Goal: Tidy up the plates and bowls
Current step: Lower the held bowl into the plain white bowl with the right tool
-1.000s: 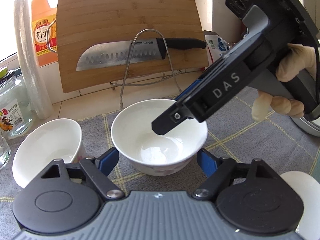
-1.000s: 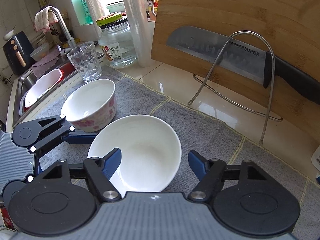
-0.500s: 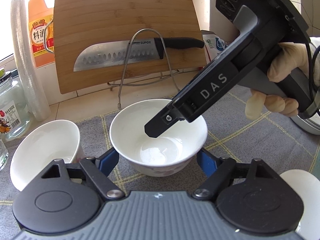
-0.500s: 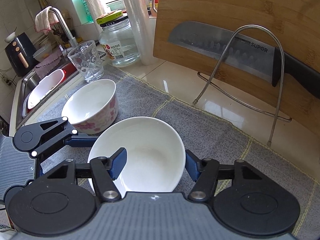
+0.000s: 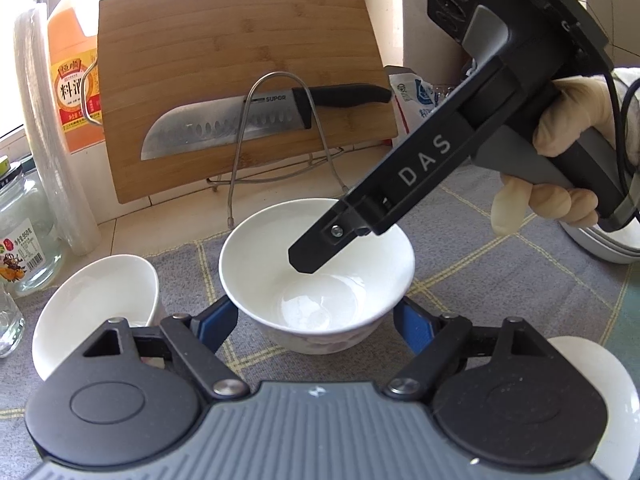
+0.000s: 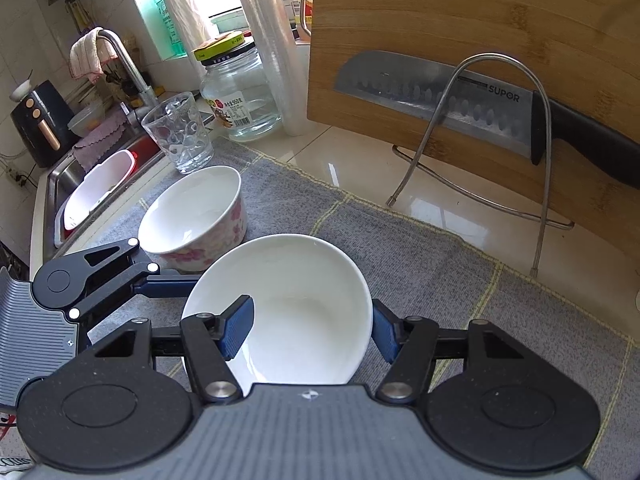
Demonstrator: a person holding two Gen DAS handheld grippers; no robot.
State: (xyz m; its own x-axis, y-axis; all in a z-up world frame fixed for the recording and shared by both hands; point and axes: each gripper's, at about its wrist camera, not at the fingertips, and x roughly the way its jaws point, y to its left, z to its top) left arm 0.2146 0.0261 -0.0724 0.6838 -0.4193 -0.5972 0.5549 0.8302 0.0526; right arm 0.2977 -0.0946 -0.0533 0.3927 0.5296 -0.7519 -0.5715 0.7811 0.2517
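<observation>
Left wrist view. Step in hand, by judgement: getting hold of the white bowl (image 5: pixel 316 280) at frame centre on the grey mat (image 5: pixel 480 280), probably for nesting with the floral bowl (image 5: pixel 96 304) at lower left. Straddles that bowl with the left gripper (image 5: pixel 316 318), blue pads apart and close against the lower wall on both sides; cannot tell whether pressing. Dips one finger of the right gripper (image 5: pixel 310 258) inside the rim from upper right. Little spare room behind: wire stand (image 5: pixel 276 140), knife (image 5: pixel 224 128) and cutting board (image 5: pixel 240 40) near; stacked plates (image 5: pixel 600 248) at right edge.

Right wrist view. Shows one pad at frame right touching the outer rim, the other over the bowl's inside; cannot tell whether clamped. Next, likely: firm up the pinch, lift straight up, clear the floral bowl's rim at centre left before crossing. Mind the glass tumbler (image 6: pixel 178 132) and sink edge (image 6: pixel 52 184) at left.
</observation>
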